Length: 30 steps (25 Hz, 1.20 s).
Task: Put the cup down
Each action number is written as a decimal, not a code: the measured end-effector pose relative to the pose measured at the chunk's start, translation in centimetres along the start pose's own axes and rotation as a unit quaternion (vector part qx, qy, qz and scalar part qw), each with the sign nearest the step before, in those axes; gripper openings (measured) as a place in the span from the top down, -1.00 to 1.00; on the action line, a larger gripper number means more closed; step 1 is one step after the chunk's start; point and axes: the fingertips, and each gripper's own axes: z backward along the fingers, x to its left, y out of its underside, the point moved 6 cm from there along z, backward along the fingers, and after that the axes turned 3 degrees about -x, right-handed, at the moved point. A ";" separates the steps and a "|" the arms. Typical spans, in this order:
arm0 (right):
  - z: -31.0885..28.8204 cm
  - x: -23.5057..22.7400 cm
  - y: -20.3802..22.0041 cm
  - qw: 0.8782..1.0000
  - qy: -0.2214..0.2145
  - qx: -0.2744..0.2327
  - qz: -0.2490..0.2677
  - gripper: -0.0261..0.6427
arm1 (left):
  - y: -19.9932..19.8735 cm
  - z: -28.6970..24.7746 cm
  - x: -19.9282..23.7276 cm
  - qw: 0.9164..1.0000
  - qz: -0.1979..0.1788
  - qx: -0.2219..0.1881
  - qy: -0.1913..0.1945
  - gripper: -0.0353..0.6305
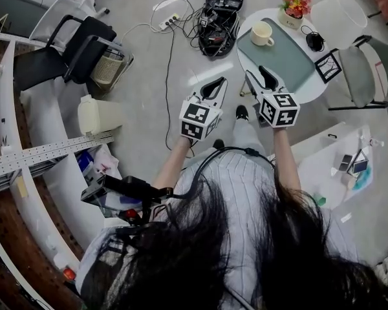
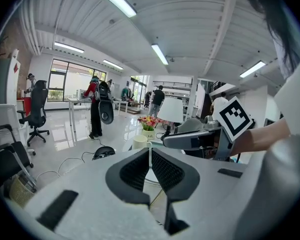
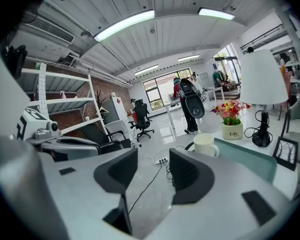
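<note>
The cup [image 1: 262, 33] stands upright on the teal mat [image 1: 291, 60], at the far left part of the round white table [image 1: 312, 94]. It is near the table's edge and just beside the flower pot [image 1: 290, 10]. Neither gripper touches it, so the putting down looks done.

Your left gripper [image 1: 213, 84] is off the table, over the floor. Its jaws are closed almost pad to pad with nothing between them. Your right gripper [image 1: 262, 76] is at the near edge of the table, well short of the cup. Its jaws are partly apart and empty. In the right gripper view only floor and a cable show through the gap, and the cup [image 3: 205, 145] sits beyond the right jaw.

If you take the cup up again, treat it as a ceramic mug, which is what it appears to be:
- **Stiffness:** it is rigid and will not give under the pads.
- **Surface:** it is glazed and smooth, so it is likely to slip in a light pinch.
- **Fragility:** it is likely to chip if it knocks the pot or drops.
- **Weight:** expect moderate weight. Whether anything is inside, I cannot tell.

The handle points toward the right side of the table. The surest hold is probably across the wall at the rim, with one pad inside and one outside, on the side nearest you. For a hold around the body instead, you would likely need to spread the right jaws wider than they are now. Keep the cup level and lift it straight up off the mat.
</note>
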 end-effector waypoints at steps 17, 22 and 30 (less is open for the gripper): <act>7.4 8.8 5.1 0.999 0.040 -0.014 -0.022 0.53 | 4.5 8.9 -2.4 1.000 0.006 0.004 0.027 0.84; 9.9 9.5 6.2 0.999 0.052 0.002 -0.015 0.56 | 5.5 9.5 -4.2 0.999 0.024 -0.001 0.037 0.84; 12.2 11.1 7.0 0.998 0.054 0.015 -0.007 0.62 | 6.7 10.6 -5.9 0.998 0.048 -0.003 0.044 0.84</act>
